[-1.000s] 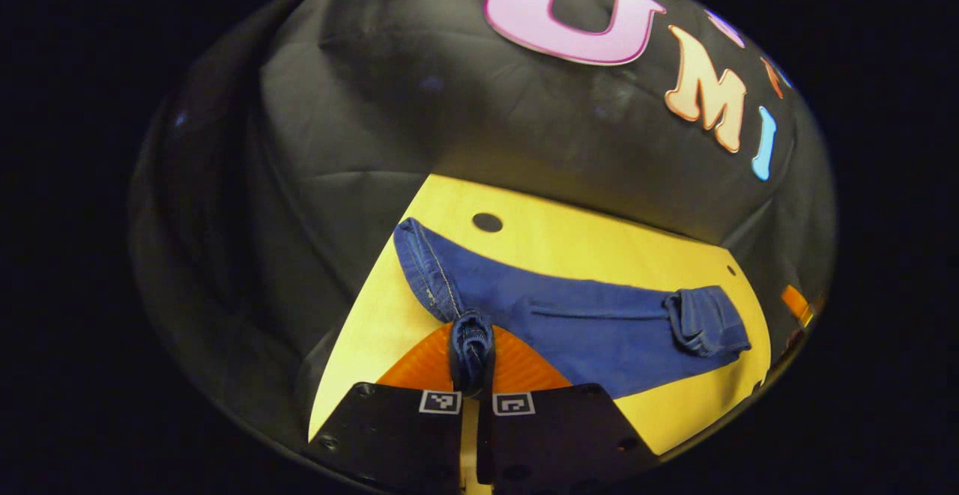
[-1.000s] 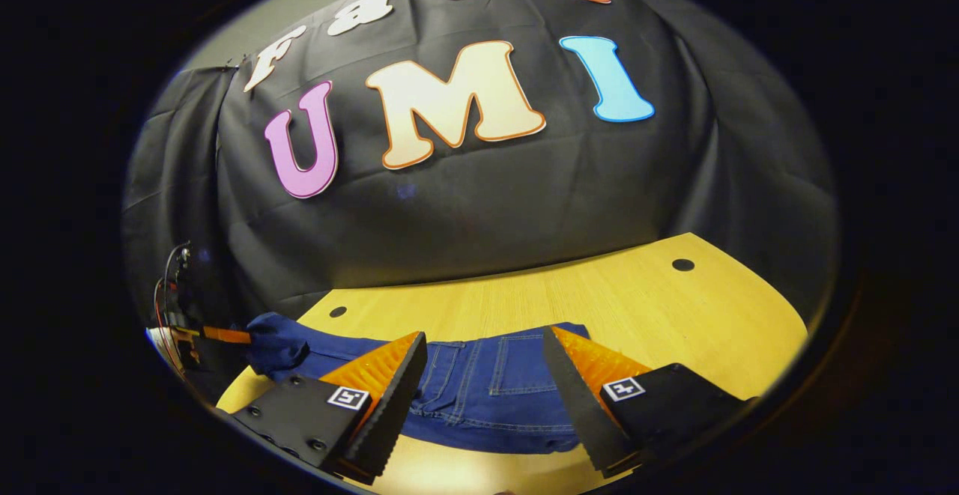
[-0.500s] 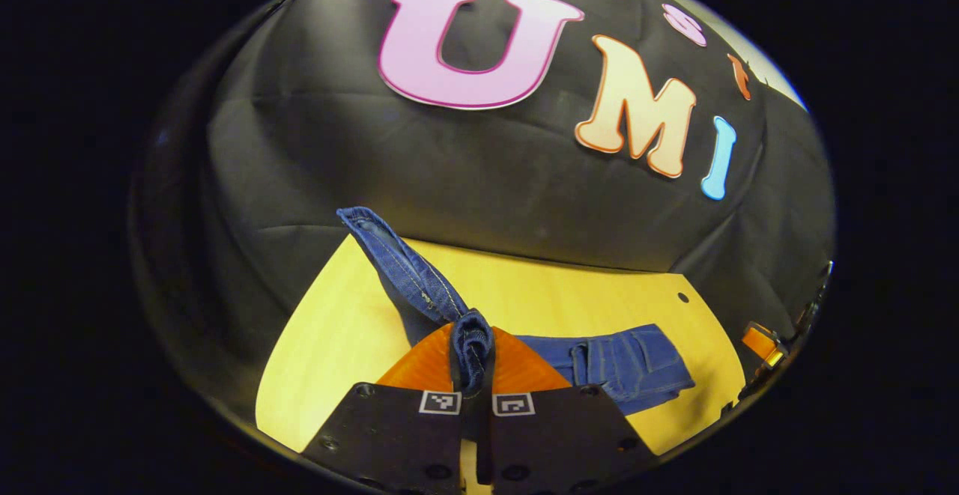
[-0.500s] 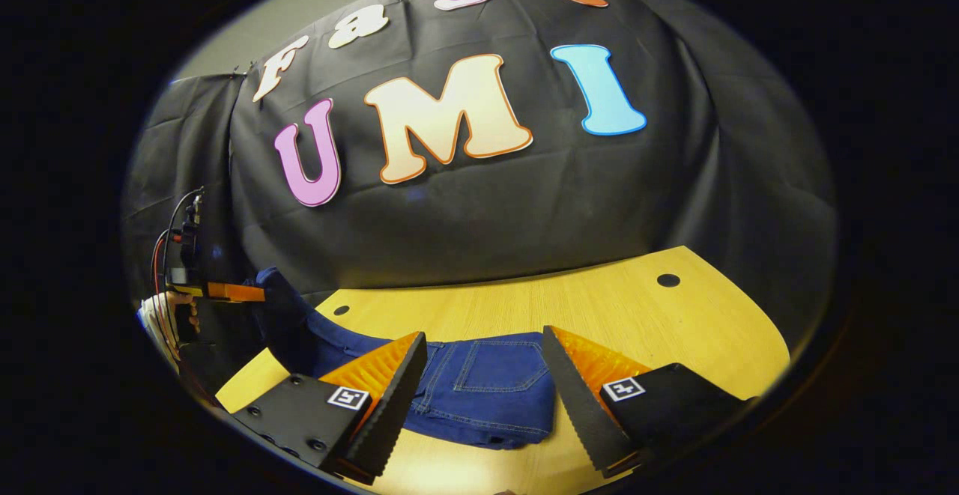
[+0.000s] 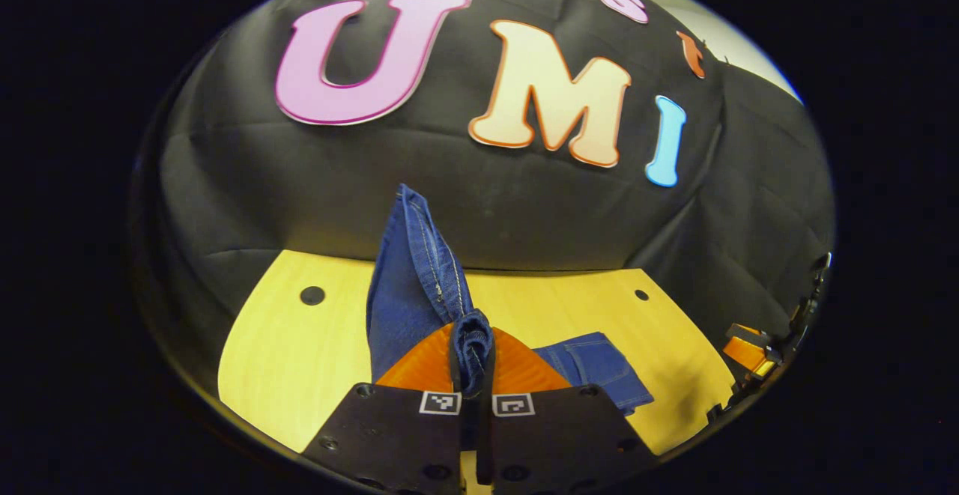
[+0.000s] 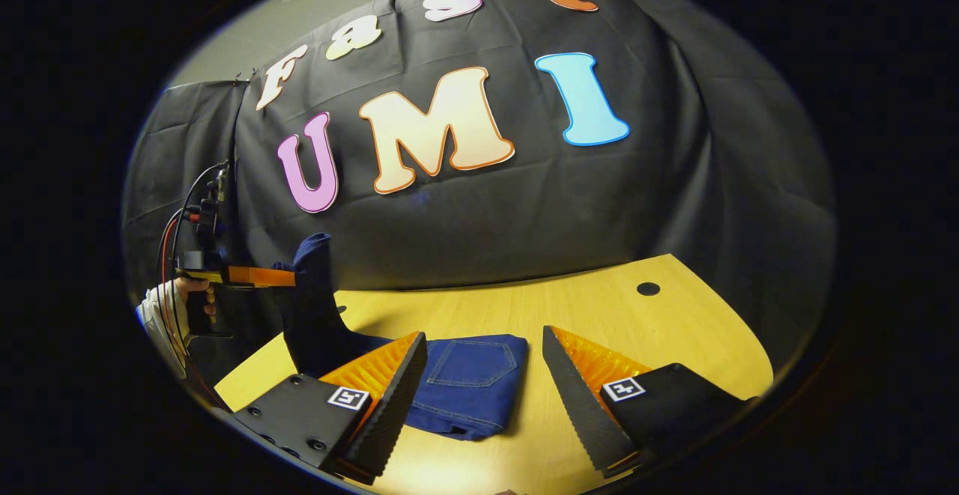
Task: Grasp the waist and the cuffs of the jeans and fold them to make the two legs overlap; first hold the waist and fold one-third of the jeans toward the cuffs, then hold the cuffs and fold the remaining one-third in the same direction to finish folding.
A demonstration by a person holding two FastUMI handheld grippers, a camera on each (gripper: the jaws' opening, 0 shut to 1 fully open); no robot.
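In the left gripper view, the left gripper is pinching a bunched edge of the jeans — the cuff end, by the look of the stitched hem — with both fingers pressed on the denim. From that pinch the cloth rises as a steep tilted flap in front of the booth wall, lifted clear of the desk. The part already folded lies flat on the desk toward its right edge, low in the view just beside the fingers, back pocket stitching showing.

In the right gripper view, the right gripper hangs with its fingers spread wide and nothing between them, near the desk's front edge. The folded stack of the jeans rests flat on the desk between the two fingers but beyond them, untouched. At the desk's left end the cuff portion stands up dark and steep, held by the other gripper, which a hand grips near the left edge.

The risk I judge from here: only one small bunch of cloth is held, so the two layered legs may slide apart or twist as the flap comes over — leaving a crooked top fold. With the stack unpinned, pulling on the cuffs could also drag it across the desk or undo the first fold.
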